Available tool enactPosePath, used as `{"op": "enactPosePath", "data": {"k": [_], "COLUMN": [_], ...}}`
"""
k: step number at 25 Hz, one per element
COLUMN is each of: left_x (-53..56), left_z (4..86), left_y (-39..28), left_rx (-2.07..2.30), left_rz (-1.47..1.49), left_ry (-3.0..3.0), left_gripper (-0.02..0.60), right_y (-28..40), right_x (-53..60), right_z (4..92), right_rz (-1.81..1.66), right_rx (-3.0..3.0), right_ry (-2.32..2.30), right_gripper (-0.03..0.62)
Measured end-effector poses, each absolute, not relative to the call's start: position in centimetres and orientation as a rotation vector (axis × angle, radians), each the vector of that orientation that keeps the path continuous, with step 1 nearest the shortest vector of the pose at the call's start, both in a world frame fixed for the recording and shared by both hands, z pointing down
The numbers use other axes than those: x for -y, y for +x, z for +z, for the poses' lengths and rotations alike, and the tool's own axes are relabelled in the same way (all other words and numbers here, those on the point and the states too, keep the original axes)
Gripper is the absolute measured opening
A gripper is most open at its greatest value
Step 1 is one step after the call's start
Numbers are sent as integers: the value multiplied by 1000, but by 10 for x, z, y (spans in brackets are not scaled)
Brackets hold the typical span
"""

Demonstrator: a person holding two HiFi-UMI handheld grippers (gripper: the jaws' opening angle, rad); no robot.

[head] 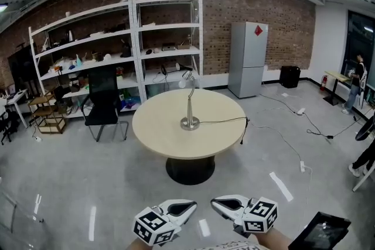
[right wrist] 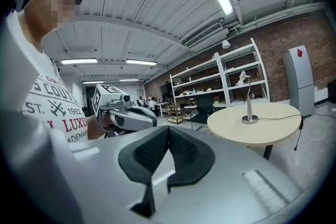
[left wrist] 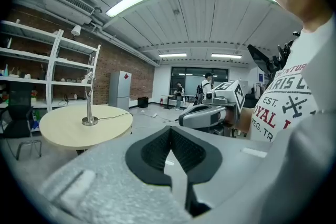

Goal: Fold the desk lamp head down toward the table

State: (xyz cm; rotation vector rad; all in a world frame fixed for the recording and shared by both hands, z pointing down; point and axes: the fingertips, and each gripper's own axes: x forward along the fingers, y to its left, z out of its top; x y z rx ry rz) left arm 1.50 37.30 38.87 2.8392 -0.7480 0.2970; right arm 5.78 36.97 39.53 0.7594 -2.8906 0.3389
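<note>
- The silver desk lamp with a round base [head: 189,105] stands upright near the middle of the round beige tabletop [head: 153,133]. Its slim stem is vertical and its small head is raised at the top.
- A thin black cord [head: 224,120] runs from the lamp's base across the tabletop to the right edge.
- The left gripper [head: 191,204] is held low near the person's body, well apart from the tabletop. Its black fingers [left wrist: 152,150] are pressed together at the tips with nothing between them.
- The right gripper [head: 215,203] sits just beside the left one at the same height. Its fingers [right wrist: 149,152] are also pressed together and hold nothing.
- The two grippers' tips angle toward each other with a small gap between them, and neither touches the lamp.
- Behind the tabletop stand white metal shelving [head: 136,38], a black chair [head: 102,101] and a tall grey fridge [head: 248,58] against the brick wall.
</note>
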Motion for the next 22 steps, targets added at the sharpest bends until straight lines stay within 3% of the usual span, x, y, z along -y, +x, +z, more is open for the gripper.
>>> {"op": "enactPosePath", "data": {"k": [22], "left_x": [-315], "left_z": [422], "left_y": [15], "left_rx": [777], "left_rz": [325], "left_ry": [2756], "left_gripper": [0], "right_y": [56], "right_x": [-308], "right_z": [423], "right_rz": [421], "right_rx": [2913], "right_ry": [700], "right_gripper": [6]}}
